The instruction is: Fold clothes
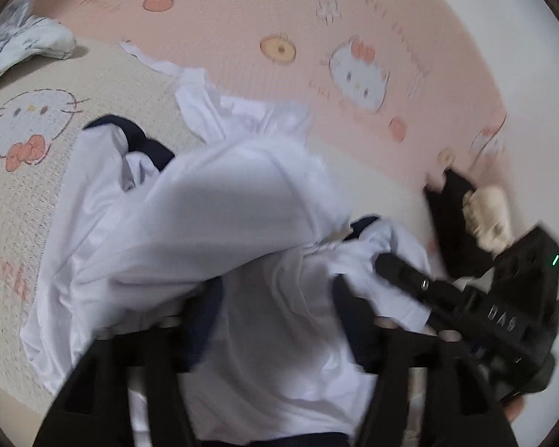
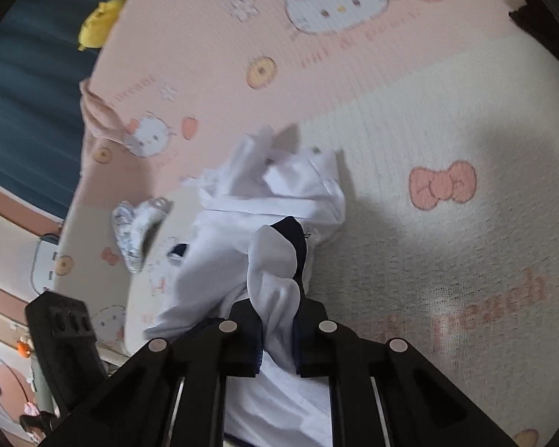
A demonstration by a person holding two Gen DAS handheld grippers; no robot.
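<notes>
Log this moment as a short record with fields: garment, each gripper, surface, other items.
garment: white shirt with navy trim, bunched and lifted, not yet folded
left gripper: fingers mostly hidden by the cloth draped over them; grip cannot be told
right gripper: shut on a bunch of the shirt's fabric
surface: pink and cream cat-print blanket
other items: small blue-patterned white garment lying apart on the blanket; yellow object at the blanket's far edge

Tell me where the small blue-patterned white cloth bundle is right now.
In the right wrist view the small blue-patterned white cloth bundle lies on the cartoon-cat printed blanket, left of the white navy-trimmed shirt; in the left wrist view it sits far upper left.
</notes>
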